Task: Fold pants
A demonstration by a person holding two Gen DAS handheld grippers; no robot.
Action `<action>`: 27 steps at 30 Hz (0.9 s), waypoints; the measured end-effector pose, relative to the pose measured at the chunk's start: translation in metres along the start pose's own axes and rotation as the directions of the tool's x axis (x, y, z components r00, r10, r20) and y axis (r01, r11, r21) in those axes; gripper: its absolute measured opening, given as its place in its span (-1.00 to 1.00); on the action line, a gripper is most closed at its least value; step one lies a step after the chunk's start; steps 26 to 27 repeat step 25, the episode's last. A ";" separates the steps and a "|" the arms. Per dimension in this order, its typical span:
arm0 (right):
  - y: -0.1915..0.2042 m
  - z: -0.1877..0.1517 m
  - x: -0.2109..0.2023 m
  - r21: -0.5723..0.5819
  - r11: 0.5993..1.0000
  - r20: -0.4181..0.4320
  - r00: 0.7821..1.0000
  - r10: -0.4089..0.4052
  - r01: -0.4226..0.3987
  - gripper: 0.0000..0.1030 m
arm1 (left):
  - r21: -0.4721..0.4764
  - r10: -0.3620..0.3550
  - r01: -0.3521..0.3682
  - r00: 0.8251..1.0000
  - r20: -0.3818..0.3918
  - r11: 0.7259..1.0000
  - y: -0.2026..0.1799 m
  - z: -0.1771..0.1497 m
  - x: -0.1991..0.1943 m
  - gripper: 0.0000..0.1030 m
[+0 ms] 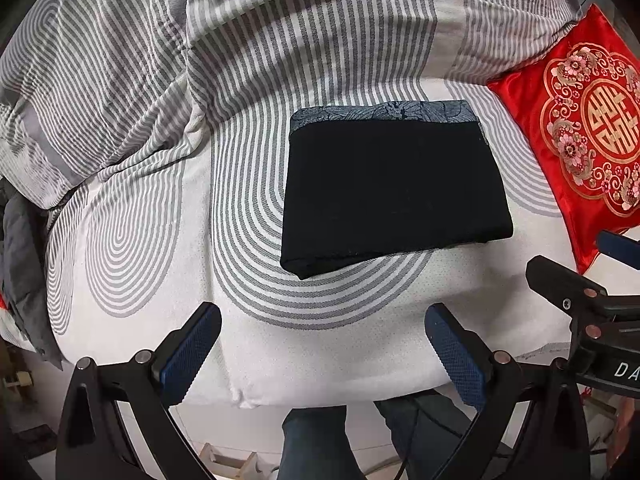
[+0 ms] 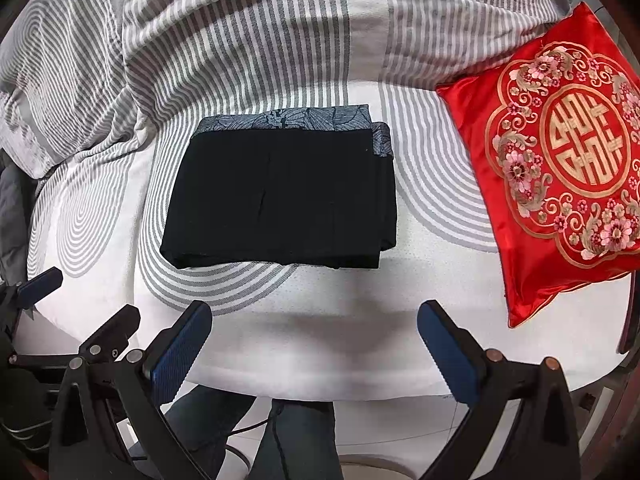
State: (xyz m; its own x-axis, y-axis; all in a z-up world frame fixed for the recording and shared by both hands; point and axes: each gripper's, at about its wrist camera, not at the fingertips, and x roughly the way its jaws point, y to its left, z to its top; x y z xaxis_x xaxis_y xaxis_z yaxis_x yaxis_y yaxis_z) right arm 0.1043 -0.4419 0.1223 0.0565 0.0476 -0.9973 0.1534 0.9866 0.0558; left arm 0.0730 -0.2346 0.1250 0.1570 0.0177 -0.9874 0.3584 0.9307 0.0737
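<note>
The person's jeans-clad legs (image 1: 316, 440) are cut off at the frame's bottom. Both the left gripper (image 1: 324, 354) and right gripper (image 2: 314, 350) hover wide open and empty, short of the folded black pants (image 2: 280, 196), which lie flat on the striped mattress (image 2: 320, 340), left of a red embroidered cushion (image 2: 560, 160), before a rumpled striped duvet (image 1: 200, 60).

Folded pants (image 2: 280, 192) beside red cushion (image 2: 560, 168)

Red cushion (image 2: 560, 168) beside striped quilt (image 2: 240, 32)
</note>
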 end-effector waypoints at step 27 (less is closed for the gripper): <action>-0.005 0.003 0.003 0.018 1.000 -0.009 1.000 -0.005 0.005 0.99 | 0.010 -0.029 0.029 0.999 0.017 1.000 -0.005 0.003 0.002 0.99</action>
